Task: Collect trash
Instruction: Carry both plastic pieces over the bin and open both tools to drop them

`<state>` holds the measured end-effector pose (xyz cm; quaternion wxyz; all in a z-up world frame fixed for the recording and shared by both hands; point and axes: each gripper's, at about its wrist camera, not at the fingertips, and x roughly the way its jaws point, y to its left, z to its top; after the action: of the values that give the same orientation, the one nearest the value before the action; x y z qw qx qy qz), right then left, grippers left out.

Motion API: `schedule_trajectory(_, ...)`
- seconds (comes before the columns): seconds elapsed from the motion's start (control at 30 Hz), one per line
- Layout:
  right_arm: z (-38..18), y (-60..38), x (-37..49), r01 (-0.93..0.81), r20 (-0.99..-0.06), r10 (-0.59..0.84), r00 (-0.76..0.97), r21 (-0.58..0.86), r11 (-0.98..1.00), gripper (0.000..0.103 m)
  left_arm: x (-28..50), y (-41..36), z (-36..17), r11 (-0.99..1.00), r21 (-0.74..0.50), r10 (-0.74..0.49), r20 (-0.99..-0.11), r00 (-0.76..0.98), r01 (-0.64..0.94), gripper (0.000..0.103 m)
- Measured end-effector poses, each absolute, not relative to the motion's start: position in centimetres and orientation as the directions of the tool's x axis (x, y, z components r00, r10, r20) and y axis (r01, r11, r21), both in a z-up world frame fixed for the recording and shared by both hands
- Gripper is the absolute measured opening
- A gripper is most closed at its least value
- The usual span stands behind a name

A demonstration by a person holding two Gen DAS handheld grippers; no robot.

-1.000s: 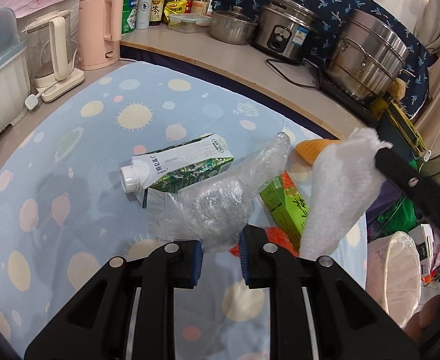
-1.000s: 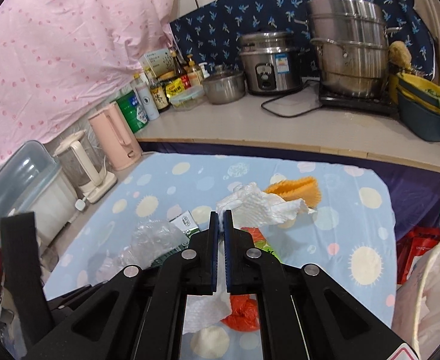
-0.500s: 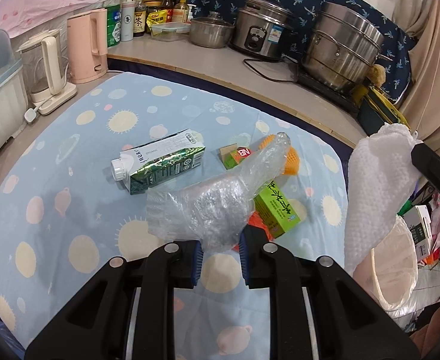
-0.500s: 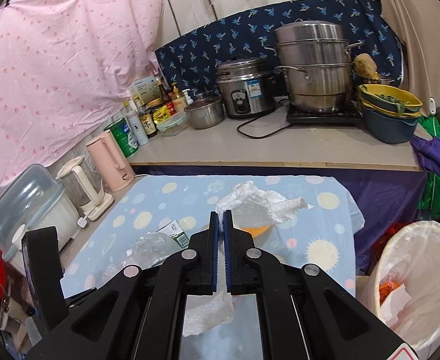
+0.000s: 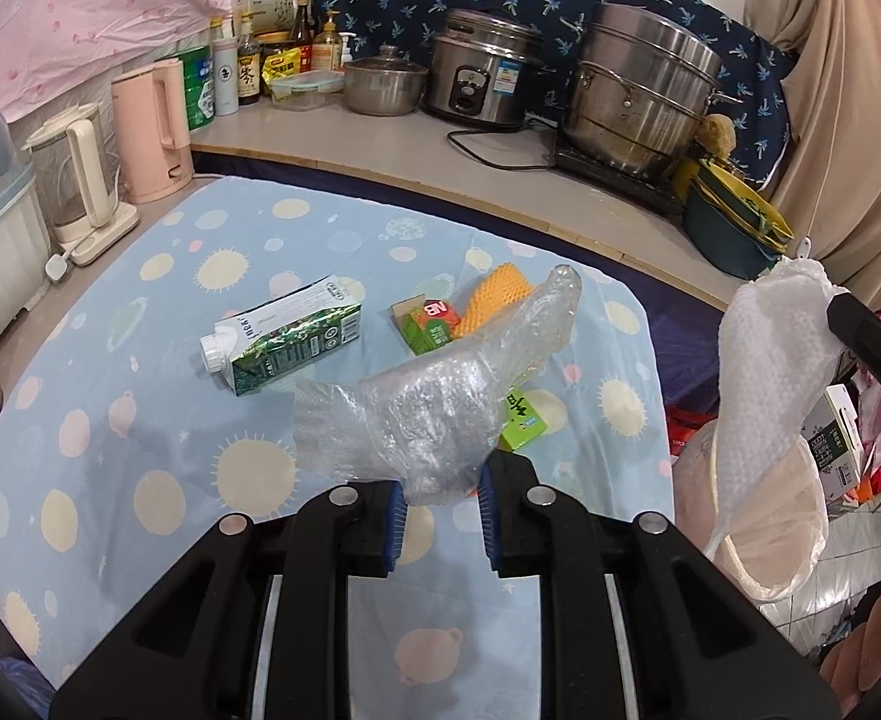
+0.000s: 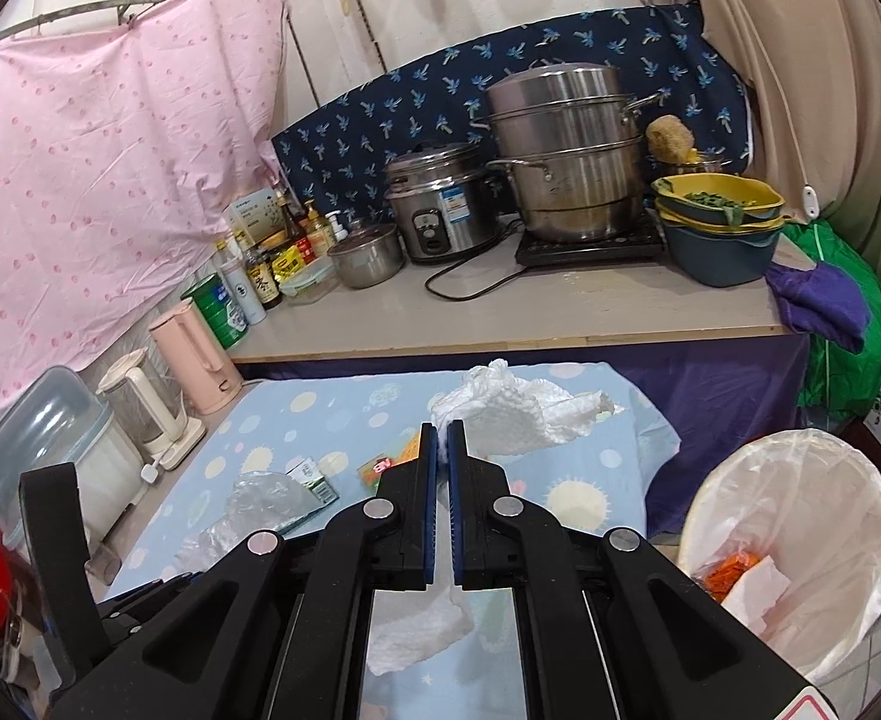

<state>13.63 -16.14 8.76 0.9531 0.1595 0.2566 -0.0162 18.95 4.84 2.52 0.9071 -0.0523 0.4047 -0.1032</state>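
Left wrist view: the left hand-held gripper [image 5: 440, 495] is nearly closed, its pads pinching a crumpled clear plastic bag [image 5: 440, 402] that stands up just ahead of them. Since a second ago the bag has lifted off the tabletop [image 5: 140, 360], uncovering the small green box [image 5: 521, 417] beyond it; the milk carton [image 5: 287, 339], orange-green box [image 5: 428, 324] and orange foam net [image 5: 494, 300] lie farther ahead. Off to the right, the paper towel [image 5: 770, 372] now hangs over the lined bin [image 5: 764, 516].

Right wrist view: the right hand-held gripper [image 6: 440, 438] is fully shut on that paper towel [image 6: 518, 414], which spills ahead of and below the pads. The bin [image 6: 794, 540], earlier out of frame, now sits low to the right, so both pieces look ready to be dropped.
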Motion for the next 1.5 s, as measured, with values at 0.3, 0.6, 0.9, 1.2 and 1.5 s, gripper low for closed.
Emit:
schedule_trajectory(0.3,8.1,-20.4,11.3,0.181,-0.495,-0.009,0.869,0.302,0.936,0.004,17.8,1.6,3.1,0.969,-0.151,-0.244,-0.719,0.650,0.197,0.019)
schedule_trajectory(0.6,6.2,-26.2,8.3,0.289,-0.520,-0.091,0.849,0.313,0.905,0.004,16.3,-4.6,2.5,0.948,-0.118,-0.284,-0.727,0.625,0.294,0.019)
schedule_trajectory(0.9,3.8,-31.6,5.6,0.406,-0.565,-0.188,0.804,0.290,0.867,0.004,14.4,-12.1,1.5,0.903,-0.090,-0.343,-0.741,0.577,0.420,0.019)
schedule_trajectory(1.2,1.5,-34.9,4.4,0.465,-0.598,-0.218,0.772,0.297,0.834,0.004,13.2,-17.6,0.3,0.869,-0.064,-0.361,-0.760,0.541,0.491,0.019)
schedule_trajectory(1.5,0.3,-36.2,4.3,0.489,-0.614,-0.225,0.756,0.302,0.818,0.004,12.8,-21.0,-0.8,0.850,-0.034,-0.354,-0.775,0.523,0.525,0.019)
